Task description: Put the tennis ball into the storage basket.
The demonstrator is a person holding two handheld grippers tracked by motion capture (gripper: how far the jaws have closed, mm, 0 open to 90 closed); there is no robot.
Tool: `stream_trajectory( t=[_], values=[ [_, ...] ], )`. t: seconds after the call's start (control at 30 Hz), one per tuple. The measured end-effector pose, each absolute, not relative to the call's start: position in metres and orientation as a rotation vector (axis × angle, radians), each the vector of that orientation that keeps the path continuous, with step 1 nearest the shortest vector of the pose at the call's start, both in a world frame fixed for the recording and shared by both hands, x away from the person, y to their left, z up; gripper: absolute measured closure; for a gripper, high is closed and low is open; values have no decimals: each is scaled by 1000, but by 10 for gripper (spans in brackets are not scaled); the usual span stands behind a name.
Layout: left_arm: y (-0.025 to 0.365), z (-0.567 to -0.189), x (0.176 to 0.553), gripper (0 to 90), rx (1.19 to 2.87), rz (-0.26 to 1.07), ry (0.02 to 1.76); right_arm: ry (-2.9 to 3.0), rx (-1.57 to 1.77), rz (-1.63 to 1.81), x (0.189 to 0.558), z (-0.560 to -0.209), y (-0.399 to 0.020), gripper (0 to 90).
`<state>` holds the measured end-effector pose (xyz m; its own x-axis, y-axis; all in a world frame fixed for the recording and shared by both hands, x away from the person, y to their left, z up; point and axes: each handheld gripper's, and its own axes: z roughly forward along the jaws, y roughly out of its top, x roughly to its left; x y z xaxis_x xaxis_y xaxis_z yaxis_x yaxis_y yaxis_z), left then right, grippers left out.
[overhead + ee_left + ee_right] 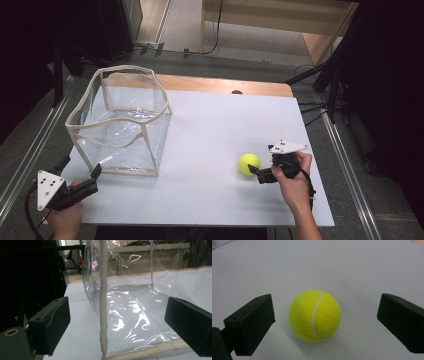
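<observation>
Nearest the lens in the right gripper view, the right claw (324, 325) stands spread wide, its two black jaws flanking a yellow tennis ball (315, 315) without touching it; a clear gap of bench shows on either side. The ball rests on the white bench (337, 262), its pale seam running roughly top to bottom in a gentle curve (being round, it has no long axis to speak of).

The left claw (117, 325) is likewise spread. One jaw sits outside the clear plastic box (140, 302) and the other in front of its near wall, with the box's padded corner post rising between them; whether either jaw touches the plastic I cannot tell.

The high view gives the layout that the close views lack: the ball (249, 163) lies on the right half of the bench, just ahead of the right claw (253, 172), well apart from the box (122, 122), which stands open-topped at the left rear. The left claw (80, 170) sits at the box's near left corner.
</observation>
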<state>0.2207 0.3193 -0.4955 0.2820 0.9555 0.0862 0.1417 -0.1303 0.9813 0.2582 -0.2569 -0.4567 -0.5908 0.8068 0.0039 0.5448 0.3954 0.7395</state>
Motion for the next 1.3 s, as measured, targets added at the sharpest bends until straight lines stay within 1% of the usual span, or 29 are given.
stream_trajectory(
  t=[0.77, 0.8, 0.83, 1.07, 1.17, 1.3],
  values=[
    [319, -495, 221, 68, 1522, 993, 1060, 2532, 1230, 789, 286, -476, -226, 5],
    [319, -495, 221, 68, 1523, 994, 1059, 2545, 1205, 784, 288, -477, -226, 44],
    [319, -495, 221, 68, 1522, 992, 1057, 2545, 1221, 769, 288, -478, -225, 55],
    [319, -496, 221, 68, 1521, 993, 1057, 2599, 1233, 729, 291, -484, -221, 59],
    [319, -496, 221, 68, 1520, 992, 1060, 2595, 1240, 713, 291, -486, -221, 118],
    [319, -495, 221, 68, 1523, 994, 1057, 2595, 1248, 714, 291, -485, -223, 127]
  ],
)
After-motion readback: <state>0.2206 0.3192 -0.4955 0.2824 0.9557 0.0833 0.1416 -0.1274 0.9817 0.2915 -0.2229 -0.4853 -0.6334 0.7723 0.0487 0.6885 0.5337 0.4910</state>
